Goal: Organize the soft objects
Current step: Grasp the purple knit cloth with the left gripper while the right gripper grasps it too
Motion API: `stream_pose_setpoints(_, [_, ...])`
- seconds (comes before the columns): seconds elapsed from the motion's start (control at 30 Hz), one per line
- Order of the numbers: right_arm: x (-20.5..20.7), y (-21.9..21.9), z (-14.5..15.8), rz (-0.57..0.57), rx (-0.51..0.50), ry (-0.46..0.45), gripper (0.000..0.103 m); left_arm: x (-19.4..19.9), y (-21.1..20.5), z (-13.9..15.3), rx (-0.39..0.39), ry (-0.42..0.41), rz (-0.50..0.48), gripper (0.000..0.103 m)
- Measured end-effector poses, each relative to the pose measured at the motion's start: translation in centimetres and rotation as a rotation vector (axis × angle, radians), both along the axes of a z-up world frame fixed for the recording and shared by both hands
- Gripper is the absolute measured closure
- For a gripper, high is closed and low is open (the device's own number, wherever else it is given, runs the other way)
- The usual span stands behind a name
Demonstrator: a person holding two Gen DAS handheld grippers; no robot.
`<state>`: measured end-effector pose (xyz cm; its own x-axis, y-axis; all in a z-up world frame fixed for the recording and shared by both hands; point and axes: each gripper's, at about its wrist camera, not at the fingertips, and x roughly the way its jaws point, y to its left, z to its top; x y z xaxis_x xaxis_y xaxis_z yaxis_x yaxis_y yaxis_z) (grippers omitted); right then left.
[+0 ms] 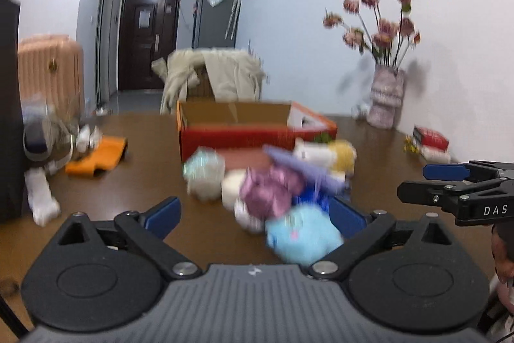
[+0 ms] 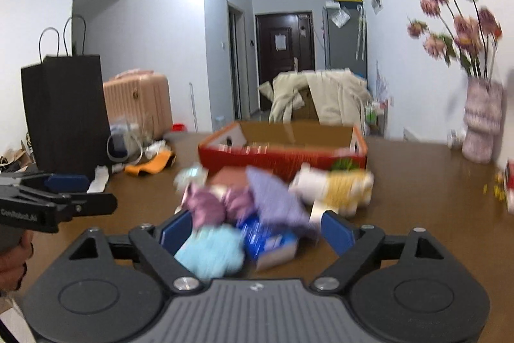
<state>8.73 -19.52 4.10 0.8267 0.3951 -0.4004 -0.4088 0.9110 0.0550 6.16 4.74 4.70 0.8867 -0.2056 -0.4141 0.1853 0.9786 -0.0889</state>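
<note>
soft objects lay heaped on the brown table in front of the red cardboard box, from a pale teal one on the left through purple, lilac and light-blue ones to a white-and-yellow one on the right, and none was visibly inside the box. the left gripper and the right gripper both stood open with nothing pinched, aimed at the near side of the heap. by this view the sorting had hardly begun and nearly the whole pile was left.
</note>
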Motion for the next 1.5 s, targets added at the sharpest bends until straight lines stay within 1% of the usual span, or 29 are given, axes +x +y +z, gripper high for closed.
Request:
stream_pose_setpoints(0.07, [-0.4,0.1,-1.5,-0.009,0.021,0.05,0.016,-0.4,0.3,-1.2,0.014,0.036,-0.011,0.002])
stream_pose_setpoints(0.17, [-0.3,0.1,-3.2,-0.043,0.055,0.094,0.016,0.3,0.4,-1.8,0.027,0.054,-0.016,0.002])
stream_pose_setpoints(0.33, [1.5,-0.6,-3.9,-0.09,0.142,0.132,0.018,2.5,0.1,-1.1,0.03,0.028,-0.022,0.002])
stream_pose_setpoints(0.47, [4.3,-1.5,-3.9,-0.129,0.228,0.148,0.019,6.1,-1.1,-0.4,0.064,0.01,-0.053,0.002])
stream_pose_setpoints(0.63, [8.7,-2.5,-4.4,-0.17,0.37,0.212,0.026,11.9,-2.9,0.7,0.06,0.023,-0.117,0.002])
stream_pose_setpoints(0.7, [10.5,-2.6,-4.7,-0.168,0.407,0.239,0.035,14.3,-3.6,1.0,0.064,0.039,-0.143,0.002])
stream_pose_setpoints(0.77, [12.3,-2.3,-5.3,-0.178,0.415,0.281,0.041,17.5,-4.0,1.0,0.044,0.095,-0.158,0.003])
stream_pose_setpoints(0.8, [13.1,-2.2,-5.7,-0.181,0.426,0.302,0.043,19.2,-4.2,0.8,0.033,0.134,-0.144,0.007])
stream_pose_setpoints(0.83, [13.6,-2.2,-6.0,-0.185,0.435,0.315,0.043,20.4,-4.3,0.6,0.026,0.157,-0.135,0.013])
stream_pose_setpoints(0.87, [14.0,-2.1,-6.4,-0.187,0.442,0.322,0.044,21.8,-4.6,0.4,0.027,0.18,-0.133,0.016])
stream_pose_setpoints(0.9, [14.2,-2.1,-6.6,-0.188,0.44,0.321,0.046,23.0,-4.8,0.1,0.03,0.2,-0.137,0.023])
stream_pose_setpoints(0.93, [14.5,-2.0,-6.8,-0.19,0.431,0.322,0.047,24.2,-5.1,-0.4,0.032,0.229,-0.153,0.027])
stream_pose_setpoints(0.97, [14.8,-1.9,-7.0,-0.193,0.419,0.322,0.051,25.2,-5.5,-0.8,0.038,0.256,-0.169,0.029])
stream_pose_setpoints(1.0, [15.0,-1.8,-7.2,-0.194,0.408,0.321,0.055,26.0,-5.8,-1.2,0.043,0.28,-0.178,0.037])
stream_pose_setpoints(1.03, [15.2,-1.8,-7.3,-0.195,0.405,0.322,0.056,26.7,-5.9,-1.7,0.043,0.299,-0.185,0.052])
stream_pose_setpoints(1.07, [15.4,-1.8,-7.3,-0.195,0.406,0.322,0.06,27.3,-6.0,-2.1,0.041,0.324,-0.193,0.063])
stream_pose_setpoints(1.1, [15.5,-1.8,-7.3,-0.192,0.403,0.321,0.066,27.5,-5.9,-2.4,0.035,0.336,-0.206,0.08])
stream_pose_setpoints(1.13, [15.6,-1.9,-7.3,-0.19,0.399,0.319,0.069,27.6,-5.8,-2.6,0.028,0.34,-0.208,0.09])
stream_pose_setpoints(1.17, [15.7,-1.9,-7.4,-0.187,0.4,0.32,0.079,27.6,-5.7,-2.6,0.016,0.343,-0.208,0.09])
stream_pose_setpoints(1.2, [15.8,-1.9,-7.4,-0.183,0.401,0.324,0.086,27.4,-5.5,-2.6,0.006,0.341,-0.208,0.091])
stream_pose_setpoints(1.27, [15.6,-1.7,-7.4,-0.174,0.402,0.324,0.089,26.5,-5.4,-2.1,-0.001,0.326,-0.204,0.092])
stream_pose_setpoints(1.33, [15.4,-1.6,-7.2,-0.167,0.398,0.306,0.09,25.3,-5.3,-1.2,-0.002,0.299,-0.201,0.092])
stream_pose_setpoints(1.37, [15.2,-1.5,-7.0,-0.166,0.396,0.296,0.093,24.5,-5.2,-0.6,-0.005,0.284,-0.201,0.092])
stream_pose_setpoints(1.4, [14.9,-1.4,-6.7,-0.16,0.39,0.286,0.096,23.7,-5.1,-0.1,-0.013,0.273,-0.202,0.092])
stream_pose_setpoints(1.5, [13.3,-1.0,-5.1,-0.125,0.364,0.234,0.098,20.6,-4.0,1.6,-0.044,0.231,-0.173,0.093])
